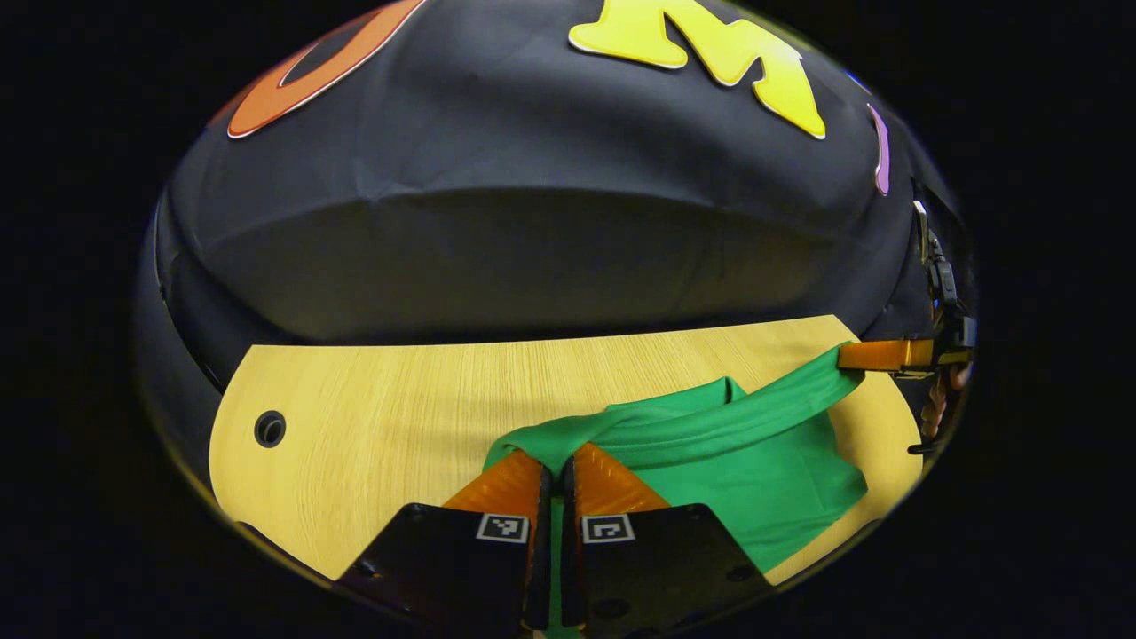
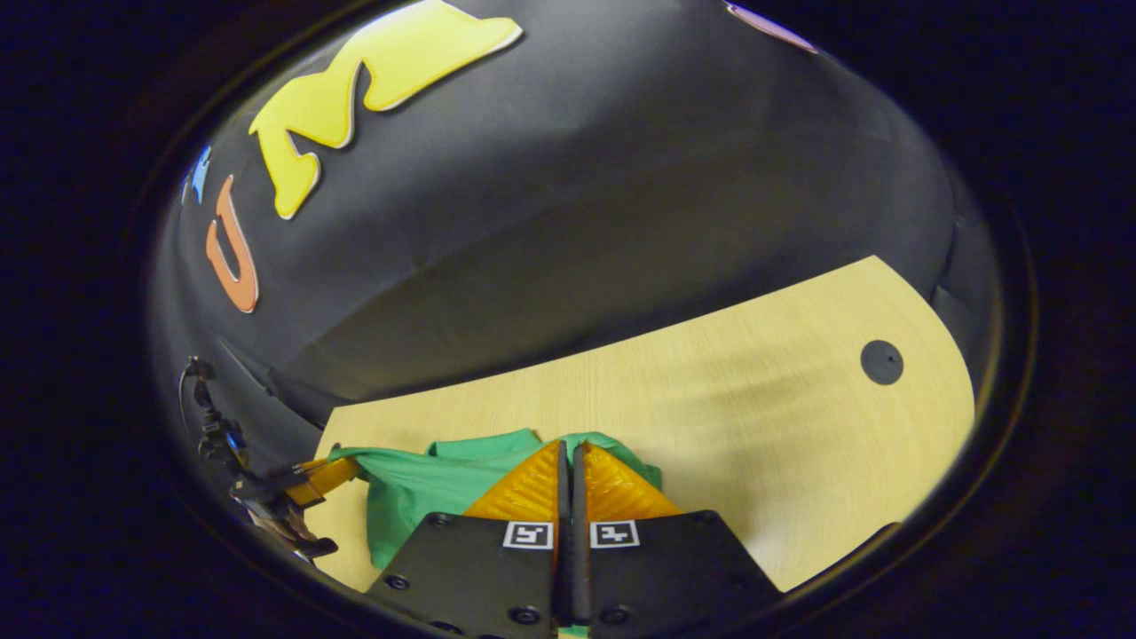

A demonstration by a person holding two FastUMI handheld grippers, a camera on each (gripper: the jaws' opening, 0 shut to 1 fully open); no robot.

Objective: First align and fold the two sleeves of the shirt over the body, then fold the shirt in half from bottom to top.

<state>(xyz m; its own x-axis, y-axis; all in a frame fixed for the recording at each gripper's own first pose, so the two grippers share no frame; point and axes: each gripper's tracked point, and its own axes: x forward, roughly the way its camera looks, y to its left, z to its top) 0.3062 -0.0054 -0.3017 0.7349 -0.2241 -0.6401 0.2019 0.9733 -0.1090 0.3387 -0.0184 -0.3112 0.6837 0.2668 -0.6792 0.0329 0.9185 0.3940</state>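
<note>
Two fingers of the left claw pinched the green shirt in the left gripper view, lifting it over the counter. Farther right, the right claw gripped another edge. The right gripper view showed those fingers clenched on the fabric.

Plain bright green cloth shirt, no print. Pale yellow wood-grain tabletop with fine straight streaks; round black grommet hole. Black-and-white square coded markers on black gripper housings.
</note>
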